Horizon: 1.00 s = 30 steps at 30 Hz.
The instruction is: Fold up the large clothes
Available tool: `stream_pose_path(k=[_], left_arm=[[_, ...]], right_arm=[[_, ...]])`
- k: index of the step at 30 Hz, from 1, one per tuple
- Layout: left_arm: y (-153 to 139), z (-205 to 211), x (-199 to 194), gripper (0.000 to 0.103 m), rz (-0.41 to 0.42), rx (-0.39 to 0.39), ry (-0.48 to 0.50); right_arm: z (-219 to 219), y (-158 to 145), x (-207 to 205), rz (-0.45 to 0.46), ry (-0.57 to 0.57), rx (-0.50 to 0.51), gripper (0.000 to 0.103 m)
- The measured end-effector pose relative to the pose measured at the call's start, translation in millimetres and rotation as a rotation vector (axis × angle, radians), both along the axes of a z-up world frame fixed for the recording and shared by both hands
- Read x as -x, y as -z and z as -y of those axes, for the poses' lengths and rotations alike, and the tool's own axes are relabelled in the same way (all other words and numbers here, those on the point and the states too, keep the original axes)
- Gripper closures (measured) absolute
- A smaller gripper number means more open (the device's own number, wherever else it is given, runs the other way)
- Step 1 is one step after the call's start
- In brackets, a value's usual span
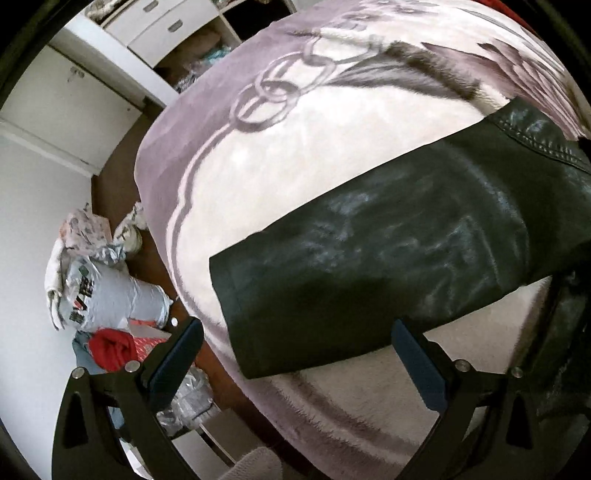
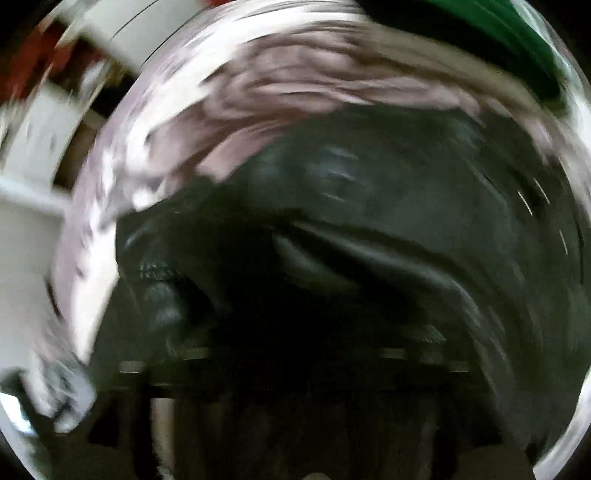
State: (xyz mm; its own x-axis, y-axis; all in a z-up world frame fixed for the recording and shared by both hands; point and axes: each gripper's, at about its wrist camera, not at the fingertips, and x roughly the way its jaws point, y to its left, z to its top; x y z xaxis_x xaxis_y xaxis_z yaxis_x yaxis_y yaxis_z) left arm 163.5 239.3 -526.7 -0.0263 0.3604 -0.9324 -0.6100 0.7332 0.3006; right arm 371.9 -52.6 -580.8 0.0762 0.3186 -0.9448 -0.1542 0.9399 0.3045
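A black leather jacket lies on a bed covered by a pink and mauve patterned blanket (image 1: pixel 295 155). In the left wrist view one jacket sleeve (image 1: pixel 388 251) stretches from the right towards the lower left, its cuff end near the bed's edge. My left gripper (image 1: pixel 295 354) is open, its fingers on either side of the cuff end, just above it and holding nothing. The right wrist view is badly motion-blurred. It shows the black jacket (image 2: pixel 351 240) filling the frame, very close. The right gripper's fingers are lost in the dark blur at the bottom.
White cupboards and drawers (image 1: pixel 155 26) stand beyond the bed. On the brown floor at the left lie a grey bag (image 1: pixel 110 291), a red cloth (image 1: pixel 110 349) and other bundles. A green item (image 2: pixel 517 48) shows at the top right of the right wrist view.
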Motion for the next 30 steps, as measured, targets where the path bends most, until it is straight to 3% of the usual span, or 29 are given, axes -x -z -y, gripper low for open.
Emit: stream_pose_path(k=[1,4,8,12,14,17,19,23,26,28,30], left_arm=[[1,-2,4,0.000,-0.008,0.010,-0.008],[4,-5,9,0.000,-0.033,0.037,-0.029],[10,-11,11,0.000,-0.057,0.058,-0.035],[12,-20,12,0.000,-0.055,0.102,-0.047],[12,-22,14,0.000,-0.046,0.130,-0.057],[16,-31,23,0.000,-0.010,0.227,-0.094],[22,-39,33,0.000,0.027,0.321,-0.151],[39,-53,58,0.000,0.174,0.565,-0.301],[55,-58,70,0.000,0.316,0.743,-0.399],[70,-62,77,0.000,0.400,0.804,-0.481],[78,-68,80,0.000,0.437,0.794,-0.538]], right_arm=[[26,-8,11,-0.015,0.069,-0.018,0.033],[114,-21,56,-0.061,0.265,0.058,0.033],[220,-10,115,-0.122,0.454,0.281,0.033],[276,28,128,-0.172,0.502,0.346,0.034],[292,37,126,-0.123,0.526,0.399,0.044],[329,49,135,-0.159,0.668,0.355,0.045],[334,52,146,-0.177,0.677,0.347,0.045],[314,35,169,-0.170,0.555,0.352,0.044],[299,17,199,-0.167,0.553,0.251,0.044],[296,7,214,-0.160,0.586,0.141,0.043],[290,0,228,-0.151,0.609,0.058,0.043]])
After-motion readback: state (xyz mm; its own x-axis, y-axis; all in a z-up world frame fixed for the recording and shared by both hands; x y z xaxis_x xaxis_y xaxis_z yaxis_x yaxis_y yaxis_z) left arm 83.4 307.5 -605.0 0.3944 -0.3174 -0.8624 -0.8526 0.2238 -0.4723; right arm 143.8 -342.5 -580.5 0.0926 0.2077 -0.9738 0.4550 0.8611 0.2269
